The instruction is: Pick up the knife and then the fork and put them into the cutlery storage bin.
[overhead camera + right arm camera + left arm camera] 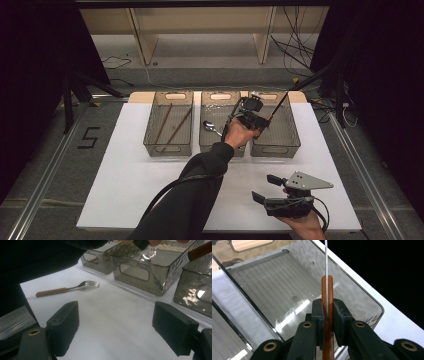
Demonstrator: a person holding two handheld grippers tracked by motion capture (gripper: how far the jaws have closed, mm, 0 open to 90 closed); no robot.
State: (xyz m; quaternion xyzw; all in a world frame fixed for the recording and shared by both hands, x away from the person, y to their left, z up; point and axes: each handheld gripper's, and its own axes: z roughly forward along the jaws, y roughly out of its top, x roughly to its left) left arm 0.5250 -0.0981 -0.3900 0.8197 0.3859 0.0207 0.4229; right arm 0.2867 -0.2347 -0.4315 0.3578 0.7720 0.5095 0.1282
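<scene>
The left gripper [260,121] is clamped on a knife [327,315]: in the left gripper view the brown wooden handle stands between the two black pads, which press on its sides, and the thin metal blade runs on past the handle's end, seen edge-on as a bright line. The knife hangs over the right bin [292,145], one of three clear bins in a row at the far side of the white table [125,185]. From the high view the left arm, in a dark sleeve, reaches diagonally from the bottom centre up and to the right, the hand [239,134] crossing the near corner of the middle bin [206,145]. The knife's long axis slants up and to the right there, its far end rising past the bin's back rim.

The right gripper [265,188] rests low at the near right of the table, held level and pointing left, its jaws wide apart with nothing between them. Its own view shows a fork [67,289] lying flat on the table beyond the jaws, wooden handle to the left, tines to the right, near the bins.
</scene>
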